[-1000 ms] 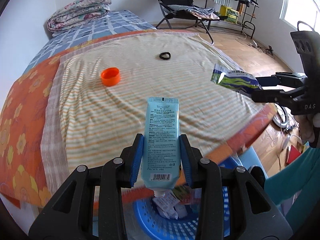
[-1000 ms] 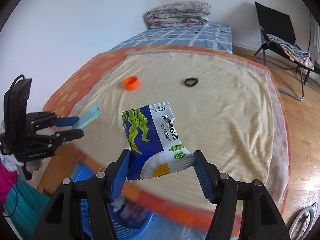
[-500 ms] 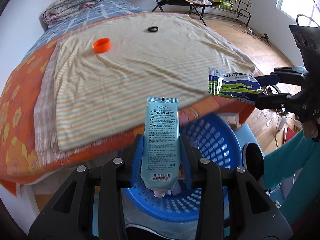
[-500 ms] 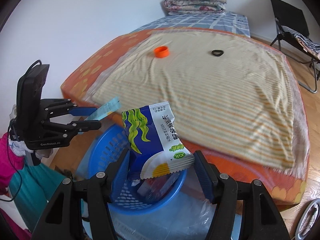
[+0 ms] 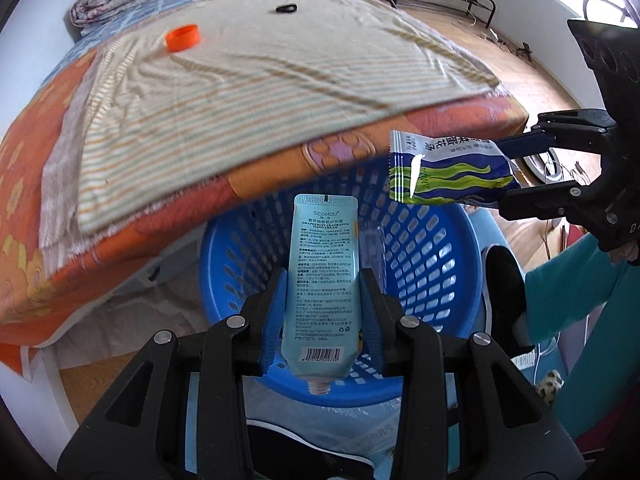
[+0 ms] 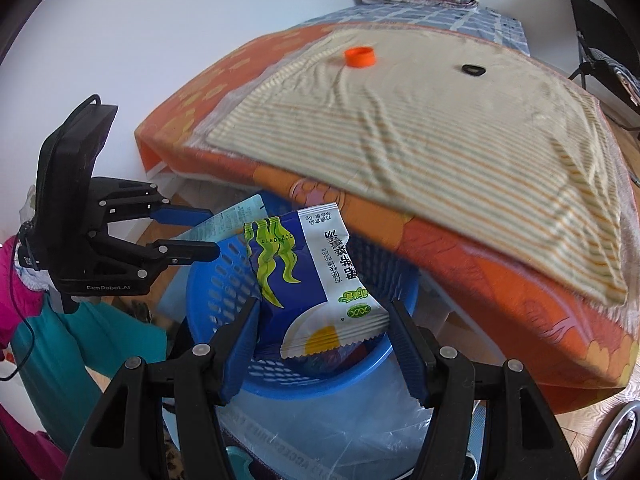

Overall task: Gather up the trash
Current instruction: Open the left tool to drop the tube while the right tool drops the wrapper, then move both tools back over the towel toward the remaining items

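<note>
Both grippers have come off the bed and down over the blue basket, which a second ago showed only at the bottom edge of each view and now fills the lower middle.

Across the upper half of both views lies the bed (image 5: 120,208), orange-flowered at its edge, with a striped sheet (image 5: 256,92) spread on top. Below it stands the blue basket (image 5: 452,280), slotted all round, some wrappers lying in its bottom.

At the right edge of the left wrist view, the right gripper (image 6: 324,340) has its fingers clenched on a blue and white snack packet (image 6: 316,280), which hangs above the basket's far rim. In the bottom middle of that view, the left gripper (image 5: 324,320) has its fingers closed on a pale blue cream tube (image 5: 324,288), neck pointing at the camera, directly over the basket's opening.

On the sheet, upper left, sits an orange bottle cap (image 5: 183,37); further back, top centre, lies a small black hair tie (image 5: 286,9).
</note>
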`<action>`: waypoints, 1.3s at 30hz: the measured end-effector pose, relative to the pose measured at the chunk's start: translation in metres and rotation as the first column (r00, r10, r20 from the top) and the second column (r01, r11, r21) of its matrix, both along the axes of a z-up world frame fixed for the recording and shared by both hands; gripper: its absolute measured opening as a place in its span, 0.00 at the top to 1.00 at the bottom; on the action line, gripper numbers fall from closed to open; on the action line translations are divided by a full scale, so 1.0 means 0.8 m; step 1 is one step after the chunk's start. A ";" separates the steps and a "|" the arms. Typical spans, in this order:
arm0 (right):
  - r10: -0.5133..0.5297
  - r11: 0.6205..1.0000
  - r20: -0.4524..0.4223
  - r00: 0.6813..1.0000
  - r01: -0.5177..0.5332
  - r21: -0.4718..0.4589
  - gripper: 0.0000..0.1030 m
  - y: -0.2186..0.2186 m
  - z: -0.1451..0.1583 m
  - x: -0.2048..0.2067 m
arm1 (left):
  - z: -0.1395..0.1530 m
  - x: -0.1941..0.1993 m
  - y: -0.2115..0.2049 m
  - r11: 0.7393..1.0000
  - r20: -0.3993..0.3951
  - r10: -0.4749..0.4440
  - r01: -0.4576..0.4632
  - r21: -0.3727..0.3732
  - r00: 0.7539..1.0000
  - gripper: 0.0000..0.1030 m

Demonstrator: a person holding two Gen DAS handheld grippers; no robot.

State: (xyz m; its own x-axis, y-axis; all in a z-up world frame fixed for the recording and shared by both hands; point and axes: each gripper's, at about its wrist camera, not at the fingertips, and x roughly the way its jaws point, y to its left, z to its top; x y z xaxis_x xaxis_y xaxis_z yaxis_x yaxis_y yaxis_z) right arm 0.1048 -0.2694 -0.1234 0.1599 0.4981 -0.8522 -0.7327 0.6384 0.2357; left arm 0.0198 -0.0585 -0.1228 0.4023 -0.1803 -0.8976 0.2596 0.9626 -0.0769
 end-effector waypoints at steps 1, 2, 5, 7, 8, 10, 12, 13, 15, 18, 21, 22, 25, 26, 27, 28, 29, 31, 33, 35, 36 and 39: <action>0.002 1.000 -0.002 1.000 -0.002 -0.004 0.36 0.001 -0.002 -0.001 | -0.003 -0.001 0.000 1.000 -0.007 -0.002 0.002 0.002 1.000 0.65; 0.004 1.000 -0.005 1.000 -0.004 -0.009 0.36 0.002 -0.004 -0.001 | -0.006 -0.002 -0.001 1.000 -0.015 -0.003 0.003 0.004 1.000 0.65; 0.008 1.000 -0.017 1.000 -0.009 -0.024 0.36 0.004 -0.013 -0.003 | -0.014 -0.004 0.000 1.000 -0.033 -0.001 0.002 0.008 0.999 0.65; 0.010 0.999 -0.026 1.000 -0.011 -0.033 0.36 0.006 -0.018 -0.004 | -0.017 -0.004 0.002 1.000 -0.038 0.003 -0.002 0.015 0.999 0.65; 0.010 0.999 -0.030 0.999 -0.011 -0.036 0.36 0.006 -0.020 -0.003 | -0.019 -0.004 0.003 1.000 -0.043 0.007 -0.006 0.014 0.999 0.65; 0.009 0.999 -0.043 0.999 -0.011 -0.043 0.36 0.007 -0.026 -0.003 | -0.022 -0.004 0.006 1.000 -0.050 0.014 -0.013 0.012 0.999 0.65; 0.008 0.999 -0.050 0.999 -0.011 -0.050 0.36 0.008 -0.030 -0.002 | -0.025 -0.003 0.009 1.000 -0.057 0.023 -0.022 0.016 0.998 0.65; 0.007 0.999 -0.052 0.999 -0.010 -0.054 0.36 0.008 -0.031 -0.002 | -0.026 -0.002 0.009 1.000 -0.060 0.025 -0.025 0.015 0.998 0.65; 0.005 0.998 -0.059 0.998 -0.008 -0.061 0.36 0.009 -0.035 -0.001 | -0.027 0.000 0.011 0.999 -0.065 0.030 -0.030 0.014 0.997 0.65; -0.003 0.998 -0.067 0.998 -0.002 -0.065 0.36 0.009 -0.039 0.001 | -0.028 0.003 0.010 0.999 -0.067 0.035 -0.034 0.017 0.997 0.65; -0.010 0.998 -0.067 0.998 0.006 -0.068 0.35 0.009 -0.041 0.004 | -0.029 0.005 0.009 0.999 -0.067 0.038 -0.037 0.016 0.997 0.65; -0.012 0.998 -0.067 0.998 0.008 -0.069 0.35 0.010 -0.041 0.004 | -0.029 0.005 0.009 0.999 -0.064 0.040 -0.039 0.017 0.997 0.65; -0.016 0.997 -0.069 0.997 0.011 -0.075 0.35 0.010 -0.043 0.005 | -0.031 0.008 0.011 0.999 -0.071 0.049 -0.048 0.013 0.996 0.65; -0.019 0.997 -0.067 0.998 0.013 -0.080 0.34 0.011 -0.044 0.006 | -0.032 0.009 0.012 0.998 -0.073 0.055 -0.054 0.014 0.996 0.64; -0.020 0.996 -0.066 0.998 0.015 -0.083 0.34 0.012 -0.046 0.006 | -0.033 0.009 0.013 0.998 -0.074 0.059 -0.058 0.018 0.996 0.64; -0.023 0.996 -0.067 0.998 0.017 -0.084 0.34 0.011 -0.047 0.006 | -0.034 0.009 0.014 0.998 -0.075 0.062 -0.061 0.020 0.995 0.64; -0.026 0.996 -0.068 0.997 0.020 -0.086 0.34 0.011 -0.048 0.007 | -0.034 0.010 0.015 0.998 -0.076 0.066 -0.065 0.020 0.995 0.64; -0.031 0.996 -0.068 0.997 0.025 -0.087 0.34 0.009 -0.048 0.008 | -0.034 0.011 0.016 0.997 -0.075 0.071 -0.070 0.019 0.995 0.64; -0.038 0.996 -0.070 0.997 0.032 -0.088 0.34 0.008 -0.048 0.010 | -0.034 0.011 0.017 0.997 -0.075 0.077 -0.076 0.018 0.994 0.55; -0.045 0.996 -0.075 0.996 0.038 -0.086 0.32 0.007 -0.048 0.012 | -0.031 0.011 0.018 0.997 -0.064 0.082 -0.082 0.010 0.995 0.45; -0.048 0.995 -0.077 0.996 0.042 -0.086 0.31 0.006 -0.049 0.013 | -0.030 0.010 0.019 0.997 -0.061 0.083 -0.082 0.006 0.995 0.45; -0.054 0.995 -0.074 0.996 0.047 -0.086 0.30 0.004 -0.048 0.014 | -0.028 0.011 0.020 0.996 -0.057 0.085 -0.084 0.004 0.995 0.45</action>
